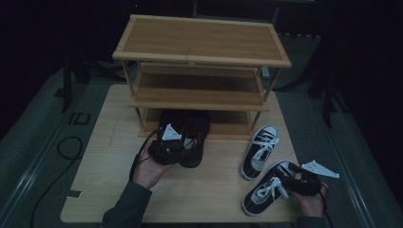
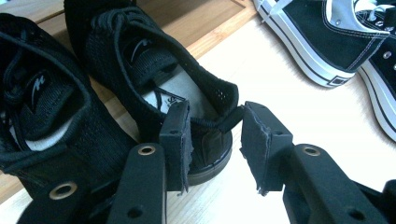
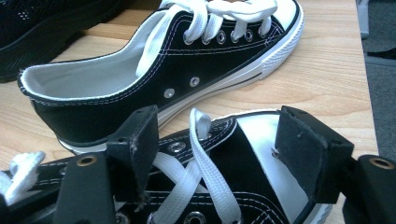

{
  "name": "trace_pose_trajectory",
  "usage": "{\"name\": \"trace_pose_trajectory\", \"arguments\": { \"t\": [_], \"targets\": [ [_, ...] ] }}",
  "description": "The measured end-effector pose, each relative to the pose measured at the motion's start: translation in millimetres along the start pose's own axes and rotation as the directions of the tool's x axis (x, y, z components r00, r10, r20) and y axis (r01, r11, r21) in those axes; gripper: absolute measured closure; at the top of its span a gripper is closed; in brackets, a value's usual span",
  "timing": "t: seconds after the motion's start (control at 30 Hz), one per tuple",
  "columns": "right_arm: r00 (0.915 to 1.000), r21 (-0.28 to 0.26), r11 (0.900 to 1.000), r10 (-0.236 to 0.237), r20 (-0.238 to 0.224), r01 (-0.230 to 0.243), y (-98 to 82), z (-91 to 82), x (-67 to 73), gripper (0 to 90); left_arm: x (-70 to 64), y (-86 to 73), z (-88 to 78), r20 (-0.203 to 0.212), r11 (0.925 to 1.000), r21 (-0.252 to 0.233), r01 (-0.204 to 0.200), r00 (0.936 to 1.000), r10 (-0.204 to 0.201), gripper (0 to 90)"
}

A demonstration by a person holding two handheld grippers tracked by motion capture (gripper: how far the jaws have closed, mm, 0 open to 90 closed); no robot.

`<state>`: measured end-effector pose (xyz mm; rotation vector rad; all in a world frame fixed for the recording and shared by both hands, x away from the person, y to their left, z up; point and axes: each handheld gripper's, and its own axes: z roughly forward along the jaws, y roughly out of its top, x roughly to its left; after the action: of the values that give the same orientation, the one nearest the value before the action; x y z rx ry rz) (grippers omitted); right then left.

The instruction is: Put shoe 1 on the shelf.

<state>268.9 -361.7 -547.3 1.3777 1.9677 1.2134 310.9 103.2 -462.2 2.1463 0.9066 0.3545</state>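
Two black mesh shoes (image 1: 192, 135) lie side by side, toes on the bottom shelf of a bamboo shoe rack (image 1: 199, 40) and heels out on the table. My left gripper (image 1: 178, 152) (image 2: 215, 121) has one pad inside the right-hand black shoe (image 2: 140, 60) and the other outside, shut on its heel collar and pull tab. The other black shoe (image 2: 37, 102) lies just left of it. My right gripper (image 1: 292, 183) (image 3: 219, 144) hovers open, jaws wide, over the near black-and-white sneaker (image 1: 266, 190) (image 3: 224, 186). The second sneaker (image 1: 260, 149) (image 3: 187, 60) lies beyond it.
The rack stands at the back of the wooden table (image 1: 109, 156), its upper two shelves bare. A black cable (image 1: 69, 147) loops on the grey floor to the left. The table's right edge runs close beside the sneakers.
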Motion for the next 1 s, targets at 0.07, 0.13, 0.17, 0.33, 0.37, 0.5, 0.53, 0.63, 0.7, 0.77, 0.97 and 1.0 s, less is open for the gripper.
{"name": "trace_pose_trajectory", "arguments": {
  "t": [0.07, 0.13, 0.17, 0.33, 0.37, 0.5, 0.53, 0.63, 0.7, 0.77, 0.97, 1.0],
  "targets": [
    [1.0000, 0.001, 1.000, 0.001, -0.001, -0.001, 0.1, 0.1, -0.1, 30.1, 0.2, -2.6, 0.7, 0.005, 1.0000, -0.001, 0.005, 1.0000, -0.005, 63.2],
    [1.0000, 0.001, 1.000, 0.000, -0.001, 0.000, 0.1, 0.0, -0.1, 30.1, 0.2, -5.6, 0.9, 0.006, 1.0000, -0.002, 0.007, 1.0000, -0.007, 63.5],
    [1.0000, 0.001, 1.000, -0.001, -0.001, 0.001, 0.0, 0.0, -0.1, 30.1, 0.5, -7.2, 0.7, 0.007, 1.0000, -0.001, 0.009, 0.9999, -0.009, 63.8],
    [1.0000, 0.000, 1.000, -0.001, 0.001, 0.001, 0.0, -0.1, 0.3, 30.1, 1.6, -17.0, 3.8, 0.013, 0.9997, 0.012, 0.019, 0.9997, -0.020, 66.3],
    [1.0000, 0.000, 1.000, -0.001, 0.001, 0.001, 0.1, -0.1, 0.3, 30.1, 1.9, -18.8, 5.2, 0.015, 0.9996, 0.017, 0.022, 0.9996, -0.022, 67.1],
    [1.0000, 0.000, 1.000, -0.003, 0.002, 0.003, 0.1, 0.0, 0.4, 30.1, 2.1, -24.7, 11.5, 0.006, 0.9990, 0.041, 0.020, 0.9998, -0.020, 75.4],
    [1.0000, -0.001, 1.000, -0.003, 0.002, 0.003, 0.1, 0.0, 0.3, 30.1, 2.2, -25.7, 13.1, 0.006, 0.9987, 0.048, 0.015, 0.9999, -0.016, 77.7],
    [1.0000, -0.001, 1.000, -0.002, 0.002, 0.002, 0.1, 0.0, 0.3, 30.1, 1.1, -28.4, 17.9, 0.005, 0.9979, 0.064, 0.009, 0.9999, -0.009, 83.2],
    [1.0000, 0.000, 1.000, -0.001, 0.001, 0.001, 0.1, -0.1, 0.4, 30.1, 0.5, -29.3, 19.6, 0.008, 0.9976, 0.069, 0.007, 0.9999, -0.008, 87.5],
    [1.0000, 0.000, 1.000, -0.001, 0.001, 0.001, 0.1, -0.1, 0.3, 30.1, -1.5, -31.6, 24.6, 0.016, 0.9965, 0.083, 0.005, 0.9999, -0.006, 89.9],
    [1.0000, 0.001, 1.000, -0.004, 0.002, 0.004, 0.2, -0.1, 0.5, 30.1, -7.0, -36.2, 37.8, 0.030, 0.9921, 0.125, -0.009, 0.9995, 0.005, 90.0],
    [1.0000, 0.001, 1.000, -0.003, 0.002, 0.003, 0.1, -0.1, 0.5, 30.1, -7.6, -36.9, 40.3, 0.031, 0.9909, 0.134, -0.011, 0.9995, 0.007, 90.0]
  ]
}}
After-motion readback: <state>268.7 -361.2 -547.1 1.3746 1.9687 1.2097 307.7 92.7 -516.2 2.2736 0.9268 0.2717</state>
